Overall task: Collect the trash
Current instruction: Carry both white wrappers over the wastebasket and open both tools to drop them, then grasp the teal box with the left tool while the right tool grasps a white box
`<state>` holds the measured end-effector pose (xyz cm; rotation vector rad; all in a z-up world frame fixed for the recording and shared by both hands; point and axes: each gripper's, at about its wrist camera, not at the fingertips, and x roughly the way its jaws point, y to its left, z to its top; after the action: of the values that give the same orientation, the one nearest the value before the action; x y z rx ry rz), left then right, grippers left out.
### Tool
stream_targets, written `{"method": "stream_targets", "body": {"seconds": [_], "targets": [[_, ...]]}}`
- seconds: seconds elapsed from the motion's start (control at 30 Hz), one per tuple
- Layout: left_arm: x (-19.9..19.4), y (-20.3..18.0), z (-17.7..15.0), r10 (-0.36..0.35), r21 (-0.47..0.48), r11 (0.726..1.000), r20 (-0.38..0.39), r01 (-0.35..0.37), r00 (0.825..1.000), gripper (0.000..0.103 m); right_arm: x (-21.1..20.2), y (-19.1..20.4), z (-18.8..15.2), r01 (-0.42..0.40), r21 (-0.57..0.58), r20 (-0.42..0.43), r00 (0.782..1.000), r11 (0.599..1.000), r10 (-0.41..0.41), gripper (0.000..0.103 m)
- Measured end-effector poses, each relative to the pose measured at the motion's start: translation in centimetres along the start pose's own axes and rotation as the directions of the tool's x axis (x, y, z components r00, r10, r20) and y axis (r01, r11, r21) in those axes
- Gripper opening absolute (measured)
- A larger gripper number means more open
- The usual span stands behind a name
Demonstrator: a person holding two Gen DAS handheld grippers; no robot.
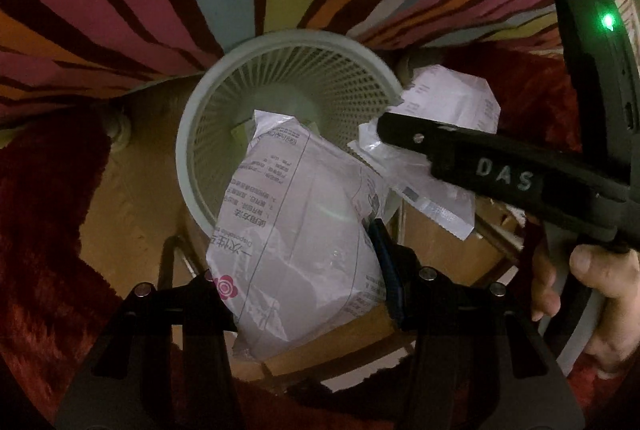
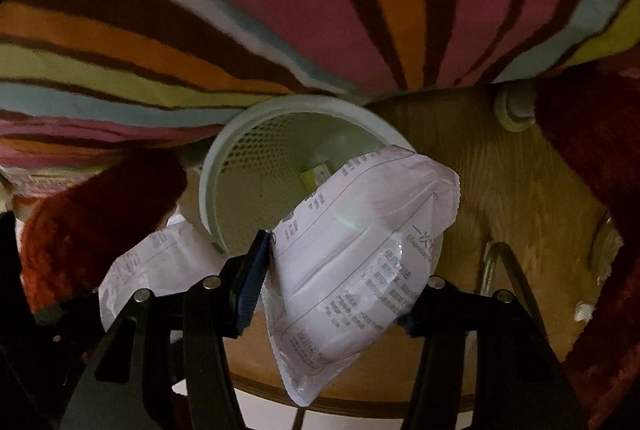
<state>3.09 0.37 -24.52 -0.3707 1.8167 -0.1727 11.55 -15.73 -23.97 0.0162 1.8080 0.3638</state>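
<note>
We see our left hand-held gripper (image 1: 308, 282) clamping a white packet (image 1: 304, 230) printed "Disposable", our right hand-held gripper (image 2: 336, 294) clamping another packet (image 2: 360, 242), "DAS" on its finger, mesh bin (image 1: 240, 101) ahead

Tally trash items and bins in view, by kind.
White printed plastic packets: 2, one in the left gripper jaws, one in the right gripper jaws
Small yellow-green box inside the basket: 1
Mesh wastebasket: 1
Total: 4
</note>
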Motion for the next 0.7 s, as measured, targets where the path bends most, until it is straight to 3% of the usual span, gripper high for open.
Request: {"method": "stream_targets", "body": {"seconds": [0.07,0.1,0.13,0.17,0.2,0.5,0.7], "targets": [[0.3,0.1,0.3,0.005,-0.001,1.000,-0.023,-0.005,1.000,0.052,0.3,-0.5,-0.1,0.005,-0.004,-0.010,1.000,1.000,-0.005,0.053],[0.6,0.1,0.4,0.006,-0.002,1.000,-0.040,-0.006,0.999,0.059,0.7,-0.5,0.0,-0.002,-0.003,-0.023,1.000,1.000,0.002,0.055],[0.7,0.2,0.5,0.009,-0.003,1.000,-0.049,-0.009,0.999,0.072,1.2,-0.5,0.0,-0.010,0.001,-0.036,0.999,1.000,0.010,0.063],[0.8,0.2,0.5,0.012,-0.005,1.000,-0.054,-0.012,0.998,0.077,1.4,-0.6,0.0,-0.006,0.003,-0.042,0.999,1.000,0.006,0.075],[0.7,0.3,0.5,0.014,-0.005,1.000,-0.054,-0.015,0.998,0.083,1.5,-0.7,0.0,0.000,0.004,-0.043,0.999,1.000,0.000,0.080],[0.4,0.3,0.7,0.010,-0.013,1.000,-0.036,-0.010,0.999,0.085,0.9,-1.4,-0.1,-0.022,0.051,-0.002,1.000,0.998,0.022,0.085],[-0.5,0.1,0.4,0.033,-0.003,0.999,0.012,-0.033,0.999,0.085,0.0,-0.8,-0.4,-0.027,0.023,0.032,0.999,0.999,0.027,0.085]]}}
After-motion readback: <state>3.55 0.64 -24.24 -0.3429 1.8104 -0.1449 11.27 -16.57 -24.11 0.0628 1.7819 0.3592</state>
